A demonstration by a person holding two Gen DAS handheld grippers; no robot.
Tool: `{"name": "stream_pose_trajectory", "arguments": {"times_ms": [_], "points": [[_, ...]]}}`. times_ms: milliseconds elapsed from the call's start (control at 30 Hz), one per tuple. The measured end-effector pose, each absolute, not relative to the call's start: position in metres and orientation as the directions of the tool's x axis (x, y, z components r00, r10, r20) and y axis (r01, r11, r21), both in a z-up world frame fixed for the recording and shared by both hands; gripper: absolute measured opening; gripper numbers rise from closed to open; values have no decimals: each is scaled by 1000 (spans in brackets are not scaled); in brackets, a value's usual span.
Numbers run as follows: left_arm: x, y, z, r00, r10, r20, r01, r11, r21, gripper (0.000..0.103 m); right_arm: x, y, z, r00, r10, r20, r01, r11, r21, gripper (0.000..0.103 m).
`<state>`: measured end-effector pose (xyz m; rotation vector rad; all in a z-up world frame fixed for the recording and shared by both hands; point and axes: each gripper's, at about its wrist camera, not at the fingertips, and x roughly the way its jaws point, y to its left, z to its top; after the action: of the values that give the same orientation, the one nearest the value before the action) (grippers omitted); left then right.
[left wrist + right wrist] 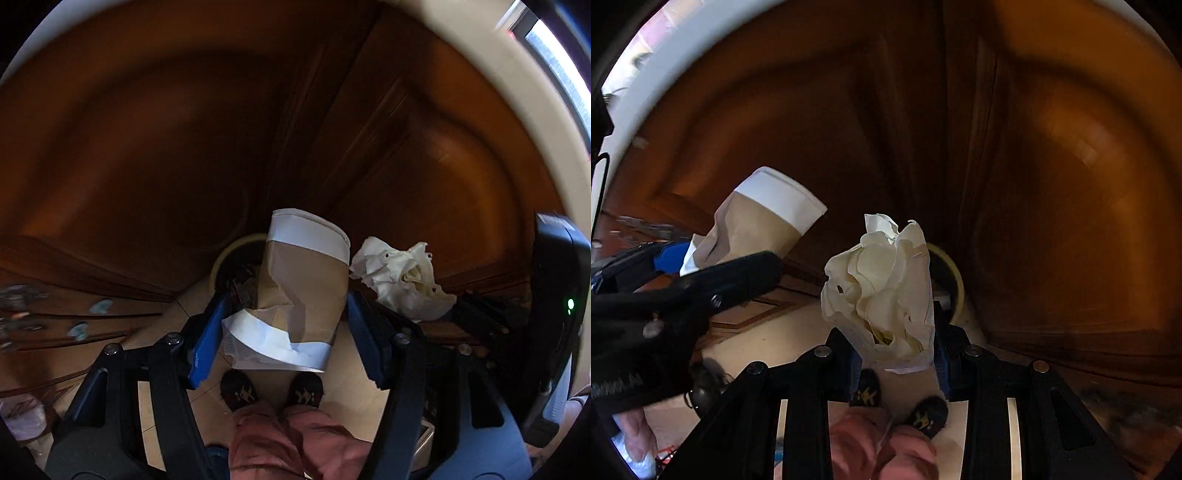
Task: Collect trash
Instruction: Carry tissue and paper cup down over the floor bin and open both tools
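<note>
No legible text, blurred lettering on the left gripper (683,291) casing, perhaps a brand

cup (306,280): brown, white bands | paper wad (882,288): cream | door (184,129): brown

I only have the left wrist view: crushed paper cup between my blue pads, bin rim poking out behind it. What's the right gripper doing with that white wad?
Observer: The right gripper is shut on the crumpled paper, pinching its lower end.
Operator: Where's the bin from that side?
Observer: The bin peeks out just behind the wad's right edge, against the wooden cabinet.
Operator: How does my cup look from there?
Observer: The paper cup leans with its white rim pointing up and right, dented near the left gripper's pads.
</note>
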<state>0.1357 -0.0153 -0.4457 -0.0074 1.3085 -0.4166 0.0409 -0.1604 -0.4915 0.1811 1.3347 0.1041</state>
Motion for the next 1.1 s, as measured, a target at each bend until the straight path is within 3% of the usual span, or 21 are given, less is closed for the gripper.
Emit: {"name": "stream_pose_trajectory", "arguments": {"times_ms": [300, 500, 567, 867, 1100], "points": [[162, -22, -570, 121, -285, -951, 291, 926, -241, 62, 54, -174, -631, 153, 188, -970, 122, 971, 207, 34], [177, -15, -617, 85, -265, -961, 275, 933, -233, 64, 70, -170, -693, 109, 205, -973, 97, 972, 215, 40], [179, -12, -624, 75, -249, -966, 273, 936, -220, 78, 83, -175, -705, 96, 210, -973, 99, 971, 219, 44], [175, -8, -621, 82, -217, -973, 274, 943, -187, 83, 89, -173, -713, 80, 197, -977, 104, 973, 204, 49], [167, -4, -590, 97, -197, -976, 263, 950, -166, 83, 91, -175, -678, 90, 195, -977, 131, 970, 206, 49]]}}
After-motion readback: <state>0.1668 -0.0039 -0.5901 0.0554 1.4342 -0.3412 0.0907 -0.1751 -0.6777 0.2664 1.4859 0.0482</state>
